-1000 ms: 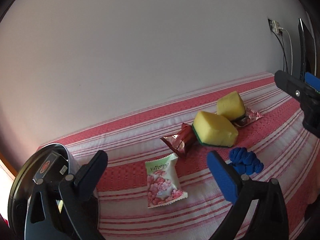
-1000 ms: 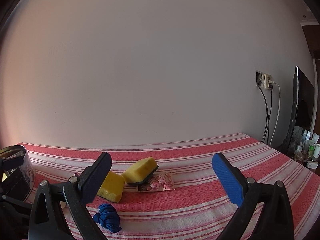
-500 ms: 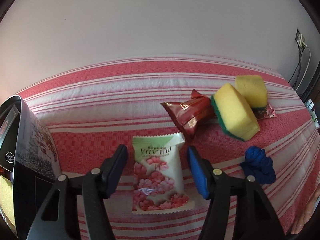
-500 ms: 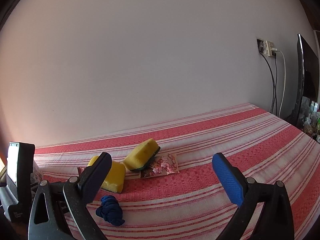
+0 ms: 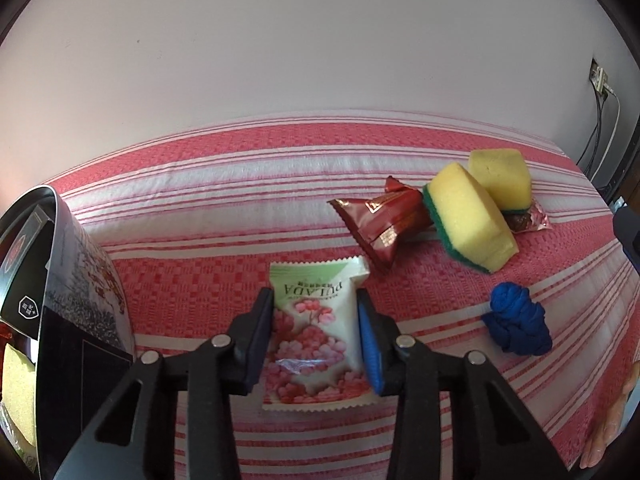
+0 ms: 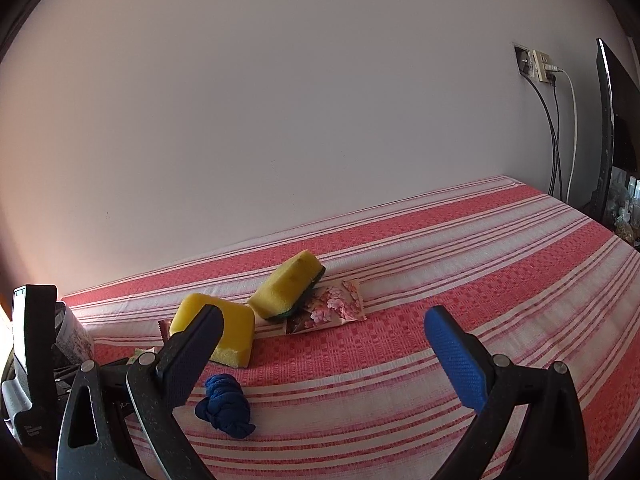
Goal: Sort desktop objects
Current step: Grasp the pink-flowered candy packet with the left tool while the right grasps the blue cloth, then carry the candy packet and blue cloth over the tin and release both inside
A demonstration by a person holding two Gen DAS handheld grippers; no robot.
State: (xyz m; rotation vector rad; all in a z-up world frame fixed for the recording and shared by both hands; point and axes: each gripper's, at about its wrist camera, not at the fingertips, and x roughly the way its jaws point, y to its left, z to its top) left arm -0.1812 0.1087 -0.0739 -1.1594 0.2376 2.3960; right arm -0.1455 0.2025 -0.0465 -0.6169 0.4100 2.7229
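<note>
My left gripper (image 5: 316, 340) is shut on a white and green snack packet with pink flowers (image 5: 314, 336) that lies on the red striped cloth (image 5: 200, 200). Beyond it lie a red snack packet (image 5: 380, 216), two yellow sponges (image 5: 468, 222) (image 5: 500, 178) and a blue cloth ball (image 5: 516, 324). My right gripper (image 6: 324, 352) is open and empty above the cloth (image 6: 440, 260), right of the blue ball (image 6: 226, 406) and the sponges (image 6: 224, 332) (image 6: 288, 288). A flowered packet (image 6: 328, 310) lies under the far sponge.
A round tin with a printed wall (image 5: 84, 292) stands at the left and holds a yellow sponge (image 5: 18, 388). The wall is close behind the table. Wall sockets with cables (image 6: 540, 68) and a dark screen (image 6: 612, 120) are at the right.
My left gripper has dropped toward the table and closed its jaws onto the flowered white packet. My right gripper has stayed open and shifted its view slightly.
</note>
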